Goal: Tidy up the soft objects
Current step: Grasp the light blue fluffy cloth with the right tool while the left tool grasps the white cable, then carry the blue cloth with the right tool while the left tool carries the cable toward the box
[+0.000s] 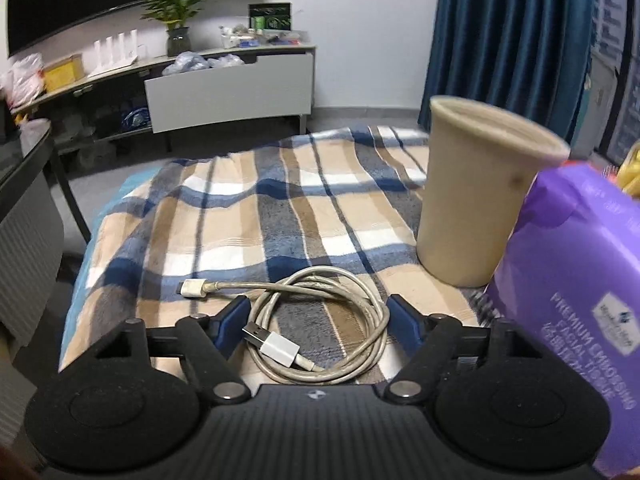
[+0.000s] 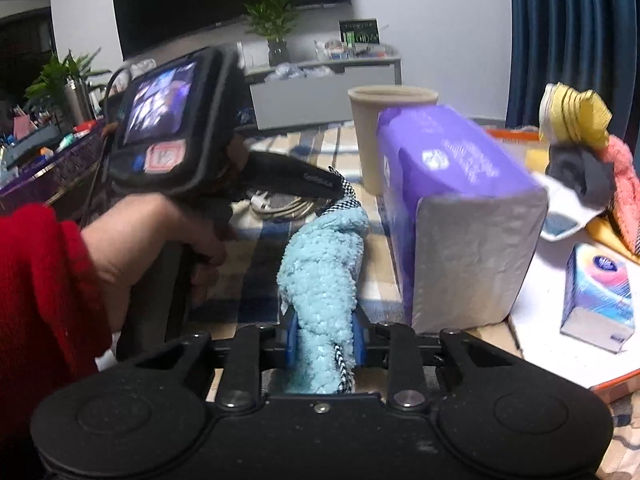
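My right gripper [image 2: 325, 340] is shut on a fluffy light-blue cloth [image 2: 324, 264] with a black-and-white checked trim, held above the plaid blanket [image 2: 248, 276]. My left gripper [image 1: 318, 318] is open, its blue pads on either side of a coiled white USB cable [image 1: 320, 320] lying on the blanket [image 1: 248, 216]. A purple facial tissue pack [image 2: 460, 184] stands to the right of the cloth; it also shows in the left wrist view [image 1: 576, 292]. A pile of soft items, yellow [image 2: 576, 116], grey and pink, lies at the far right.
A beige cup [image 1: 476, 196] stands upright on the blanket beside the tissue pack. A small tissue box [image 2: 600, 296] sits on a white tray [image 2: 540, 344] at right. A TV stand [image 1: 228, 88] with an open drawer stands beyond the bed.
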